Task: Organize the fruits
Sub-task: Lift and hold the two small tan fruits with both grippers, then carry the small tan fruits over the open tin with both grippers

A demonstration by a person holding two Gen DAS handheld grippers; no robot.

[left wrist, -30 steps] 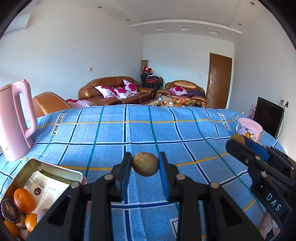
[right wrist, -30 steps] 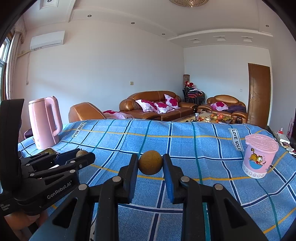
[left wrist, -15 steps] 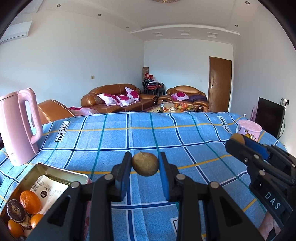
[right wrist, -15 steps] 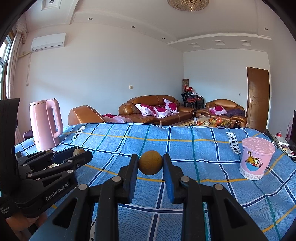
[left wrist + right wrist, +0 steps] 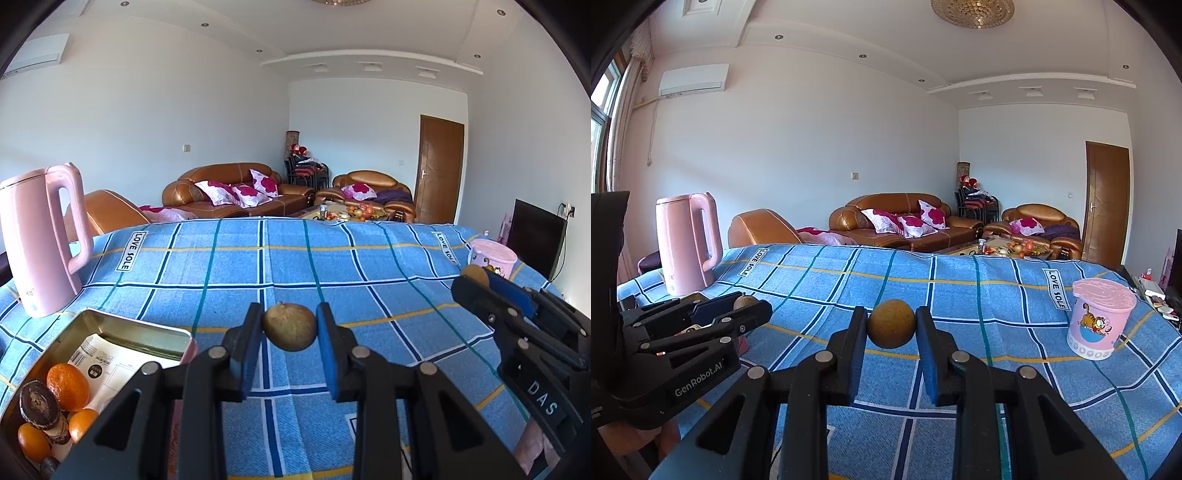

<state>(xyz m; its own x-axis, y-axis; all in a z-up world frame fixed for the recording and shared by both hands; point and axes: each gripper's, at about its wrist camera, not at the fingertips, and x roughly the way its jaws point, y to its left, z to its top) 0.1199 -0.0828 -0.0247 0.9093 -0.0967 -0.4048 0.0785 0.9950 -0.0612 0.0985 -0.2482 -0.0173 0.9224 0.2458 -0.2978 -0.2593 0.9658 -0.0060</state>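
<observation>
Two handheld grippers hover side by side over a table draped in a blue plaid cloth, each clamped on a small brown fruit. The left gripper pinches a greenish-brown fruit between its blue pads, lifted clear of the cloth; it is slightly oval, its long axis running across the jaws, a small stem nub pointing up. The right gripper holds a rounder tan fruit the same way, with no clear long axis or stem visible.

At lower left of the left view sits a metal tin holding oranges, a dark brown item and a white paper with a barcode whose print is too small to read. A pink kettle stands behind the tin; a pink lidded cup with a cartoon cat stands to the right.

"LOVE SOLE" appears on cloth labels at both sides. The left gripper's body reads "GenRobot.AI"; the right one's reads "DAS".
</observation>
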